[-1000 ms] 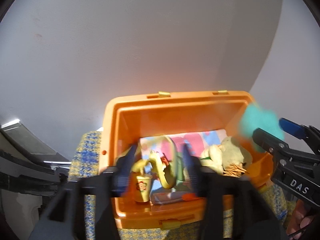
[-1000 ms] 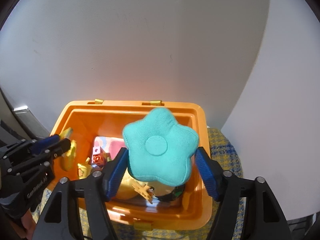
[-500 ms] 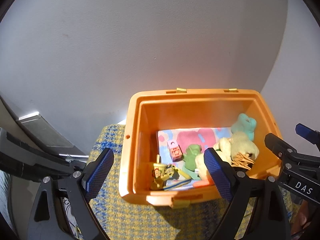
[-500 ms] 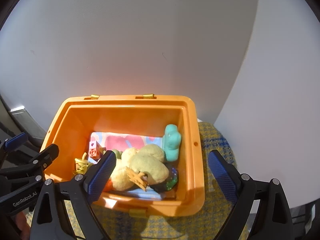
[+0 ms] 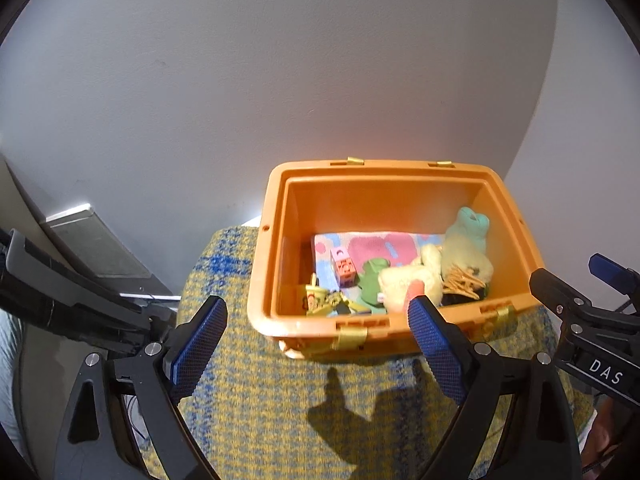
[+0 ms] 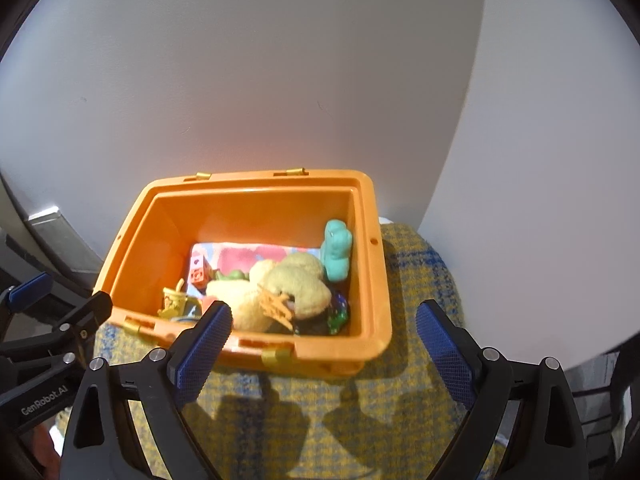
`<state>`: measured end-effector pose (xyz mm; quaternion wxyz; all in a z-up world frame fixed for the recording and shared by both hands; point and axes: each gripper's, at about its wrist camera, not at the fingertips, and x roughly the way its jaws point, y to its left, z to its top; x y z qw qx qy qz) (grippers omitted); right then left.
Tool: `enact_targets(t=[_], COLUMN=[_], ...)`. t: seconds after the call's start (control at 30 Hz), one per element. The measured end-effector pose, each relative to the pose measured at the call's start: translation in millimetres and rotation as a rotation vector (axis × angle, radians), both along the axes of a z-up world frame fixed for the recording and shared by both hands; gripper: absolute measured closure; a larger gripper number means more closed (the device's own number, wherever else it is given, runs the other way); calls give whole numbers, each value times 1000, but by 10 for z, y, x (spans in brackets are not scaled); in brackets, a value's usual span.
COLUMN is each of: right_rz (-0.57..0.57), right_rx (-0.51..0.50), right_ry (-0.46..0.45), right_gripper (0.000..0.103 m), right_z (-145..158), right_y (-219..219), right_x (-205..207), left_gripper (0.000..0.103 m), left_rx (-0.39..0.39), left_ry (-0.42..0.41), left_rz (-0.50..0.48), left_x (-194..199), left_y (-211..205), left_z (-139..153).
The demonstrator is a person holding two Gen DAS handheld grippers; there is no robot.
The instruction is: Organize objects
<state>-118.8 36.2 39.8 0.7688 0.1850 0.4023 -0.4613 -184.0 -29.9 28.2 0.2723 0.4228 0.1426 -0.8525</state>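
An orange plastic box (image 5: 272,240) (image 6: 376,264) stands open on a yellow-and-blue woven cover (image 5: 260,400). Inside, a teal star cushion (image 5: 472,224) (image 6: 338,252) leans on edge against the right wall. Beside it lie a yellow plush (image 5: 468,256) (image 6: 296,284), a green toy (image 5: 372,280), a pink cube (image 5: 344,268) and a small yellow cup (image 5: 314,296), all on a patterned cloth (image 5: 380,244). My left gripper (image 5: 316,316) is open and empty, just short of the box's front edge. My right gripper (image 6: 324,314) is likewise open and empty at the front right.
A white wall rises directly behind the box. Left of the cover sit a grey metal ledge (image 5: 92,248) and a dark rail (image 5: 60,292). The woven cover (image 6: 320,420) stretches in front of the box, with both grippers' shadows on it.
Both grippers opened wide and drew back from the box. The teal star left the right gripper and now rests inside; the yellow and green toys left the left gripper.
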Motion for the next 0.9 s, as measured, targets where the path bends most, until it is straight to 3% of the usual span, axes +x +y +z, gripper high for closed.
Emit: enact_targets(t=[0.13,0.9], right_rz=[0,22], right_rx=[5,17], right_ry=[-7,6], right_gripper=[10,10], right_z=[19,66], right_y=[146,950], right_x=[-102,-604], left_gripper=[5,0], left_rx=[0,35], left_ry=[8,-18], left_rz=[13,13], left_x=[178,921], left_y=[93,646], left_z=[47,36])
